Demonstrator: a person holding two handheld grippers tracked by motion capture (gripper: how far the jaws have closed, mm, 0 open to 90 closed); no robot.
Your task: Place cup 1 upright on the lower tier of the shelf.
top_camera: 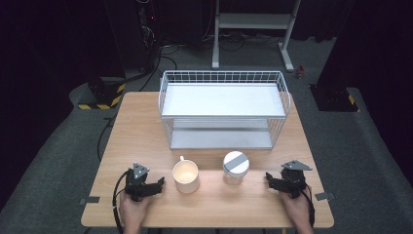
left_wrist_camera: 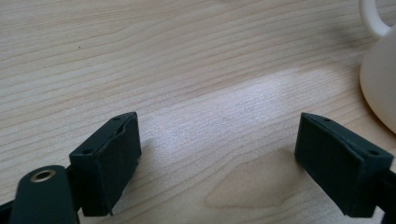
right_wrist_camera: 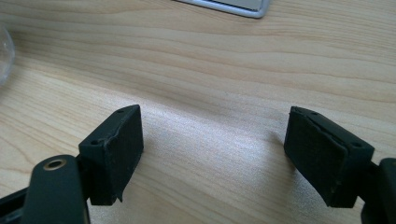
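Near the front edge of the light wooden tabletop (top_camera: 146,131), left tongs (top_camera: 159,184) and right tongs (top_camera: 269,179) rest spread and empty, flanking the cream ceramic mug (top_camera: 186,176) and grey-lidded glass jar (top_camera: 235,167), apparently staged for the white wire rack (top_camera: 222,78) behind.

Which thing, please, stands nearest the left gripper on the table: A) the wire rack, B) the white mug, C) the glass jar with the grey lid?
B: in the high view the white mug stands just beside the left gripper, closer than anything else.
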